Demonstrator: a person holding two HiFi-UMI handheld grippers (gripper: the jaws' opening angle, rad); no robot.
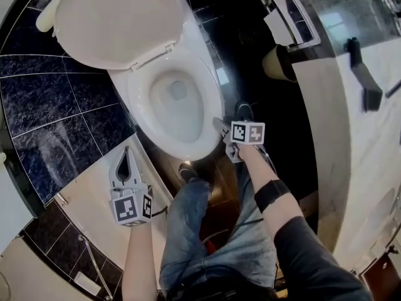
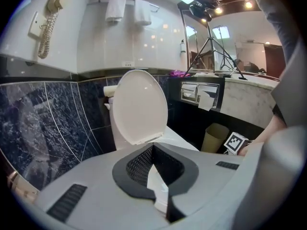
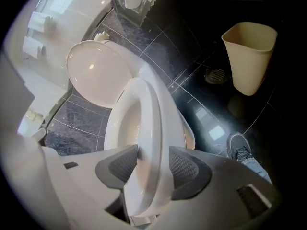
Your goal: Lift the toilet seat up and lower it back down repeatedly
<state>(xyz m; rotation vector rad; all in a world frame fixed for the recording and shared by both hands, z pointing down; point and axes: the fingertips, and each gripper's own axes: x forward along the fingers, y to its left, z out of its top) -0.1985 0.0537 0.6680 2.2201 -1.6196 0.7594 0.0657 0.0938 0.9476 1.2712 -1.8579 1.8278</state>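
The white toilet stands against dark marbled tiles with its lid raised against the tank. Its seat lies low over the bowl. My right gripper is at the seat's front right edge, shut on it. In the right gripper view the seat's rim runs between the two black pads, and the lid is behind. My left gripper hangs to the left of the bowl, clear of it, shut and holding nothing. In the left gripper view it faces the upright lid.
A beige bin stands on the black floor right of the toilet, under a paper holder and a marble counter. The person's leg and shoe are just in front of the bowl. A grab rail runs low on the left wall.
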